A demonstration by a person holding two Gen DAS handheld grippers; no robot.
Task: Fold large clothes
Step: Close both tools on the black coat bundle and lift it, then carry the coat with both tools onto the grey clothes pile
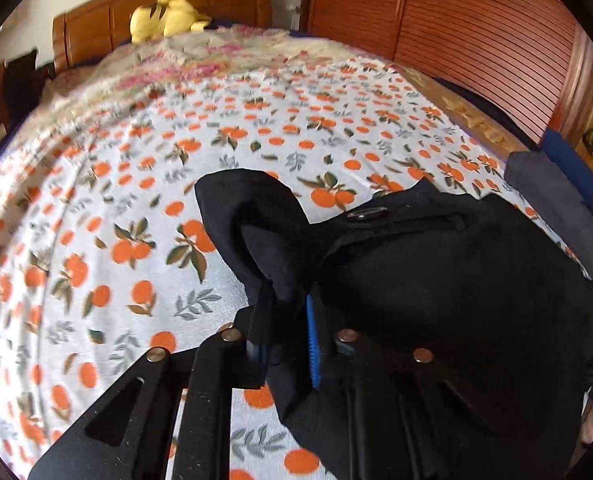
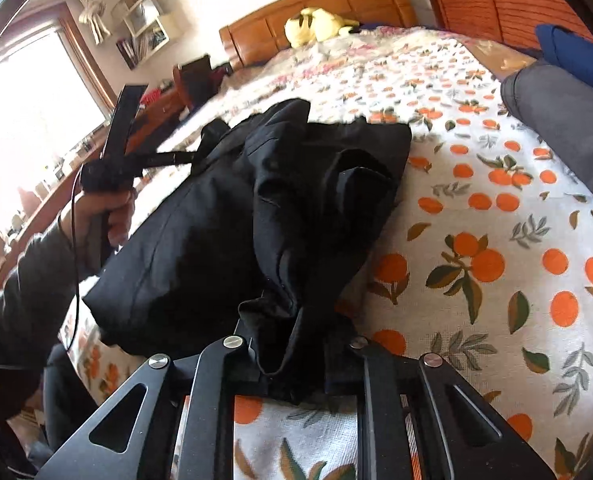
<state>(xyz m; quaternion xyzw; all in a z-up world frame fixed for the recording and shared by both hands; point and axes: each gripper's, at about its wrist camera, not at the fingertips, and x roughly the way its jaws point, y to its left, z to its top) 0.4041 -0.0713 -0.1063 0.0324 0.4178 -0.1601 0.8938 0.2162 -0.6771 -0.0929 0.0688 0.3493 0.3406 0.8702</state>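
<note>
A black garment [image 2: 232, 216] lies bunched on a bed covered by a white sheet printed with oranges [image 2: 496, 240]. In the left wrist view the same black garment [image 1: 436, 280] shows a waistband with a metal button. My left gripper [image 1: 288, 320] is shut on a fold of its edge, which curls up over the fingers. My right gripper [image 2: 292, 344] is shut on a bunched edge of the cloth nearer me. In the right wrist view a hand [image 2: 108, 208] holds the left gripper at the garment's far left end.
A grey folded item [image 2: 568, 120] and a blue one [image 2: 568, 56] lie at the bed's right edge. A yellow plush toy [image 2: 312, 26] rests by the wooden headboard [image 2: 316, 4]. A slatted wooden wardrobe [image 1: 476, 32] stands to the right, a bright window [image 2: 28, 96] to the left.
</note>
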